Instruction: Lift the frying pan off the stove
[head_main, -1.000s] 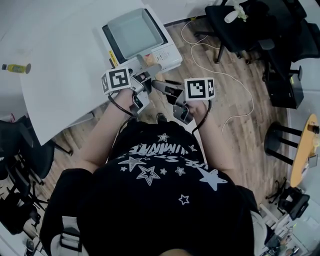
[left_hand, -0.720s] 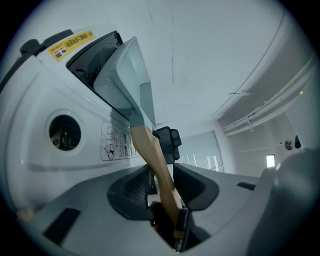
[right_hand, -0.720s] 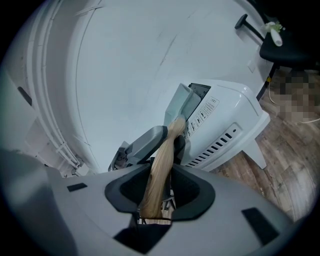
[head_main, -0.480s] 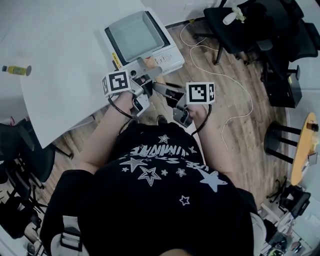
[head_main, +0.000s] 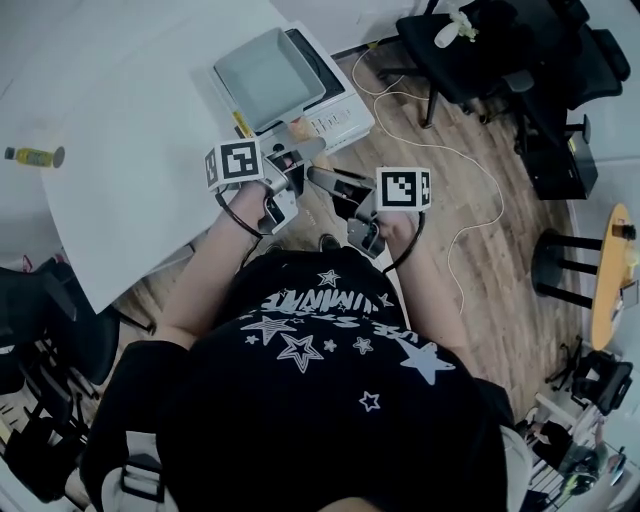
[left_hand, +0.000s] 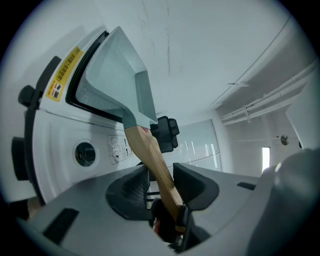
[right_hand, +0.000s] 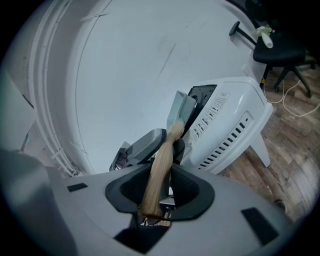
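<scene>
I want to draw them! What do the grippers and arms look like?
The left gripper and right gripper are grey with dark jaw pads. Each carries a white cube with black square markers and a black looping cable. The short-sleeved T-shirt is black with white stars.

In view are one white desk (head_main: 130, 120), one white stove (head_main: 340, 118), one square grey wooden-handled frying pan (head_main: 262, 72) and one yellow bottle (head_main: 32, 155).

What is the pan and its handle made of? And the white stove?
The pan looks like grey metal, matte with a dull sheen. Its handle looks like light wood, tan with faint grain. The stove seems to be white plastic, smooth and evenly coloured, though painted metal is possible.
</scene>
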